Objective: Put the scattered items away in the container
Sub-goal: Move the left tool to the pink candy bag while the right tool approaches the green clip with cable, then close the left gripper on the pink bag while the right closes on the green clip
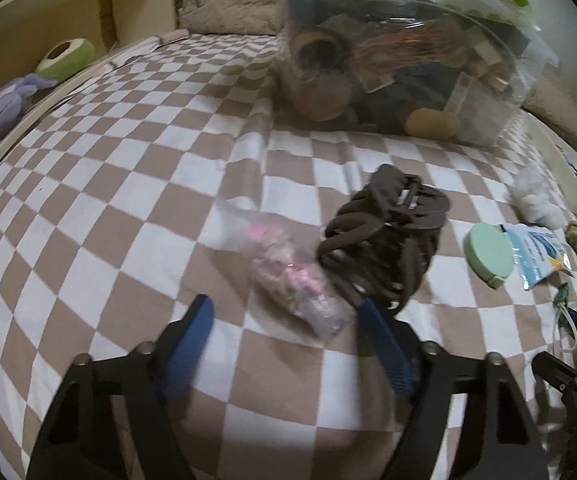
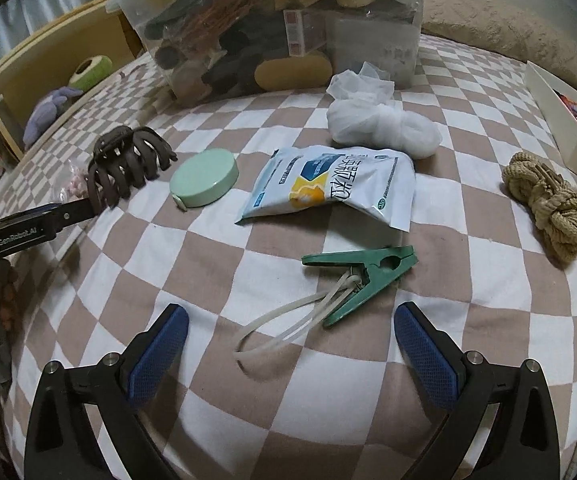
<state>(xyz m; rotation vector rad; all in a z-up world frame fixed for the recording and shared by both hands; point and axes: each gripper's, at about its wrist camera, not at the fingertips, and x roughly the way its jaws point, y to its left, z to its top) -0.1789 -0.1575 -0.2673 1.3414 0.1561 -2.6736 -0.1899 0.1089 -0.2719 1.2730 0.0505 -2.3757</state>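
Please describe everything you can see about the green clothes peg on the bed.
The green clothes peg looks like plastic, with a metal spring at its middle. It lies flat on the checkered bedsheet, tips pointing right, handles spread toward the left. A loop of white cord is tied at its spring. It lies just ahead of the open right gripper, untouched.

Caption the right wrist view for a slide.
Open right gripper hovers over a green clothespin on the checkered bed, near a snack packet and full clear container.
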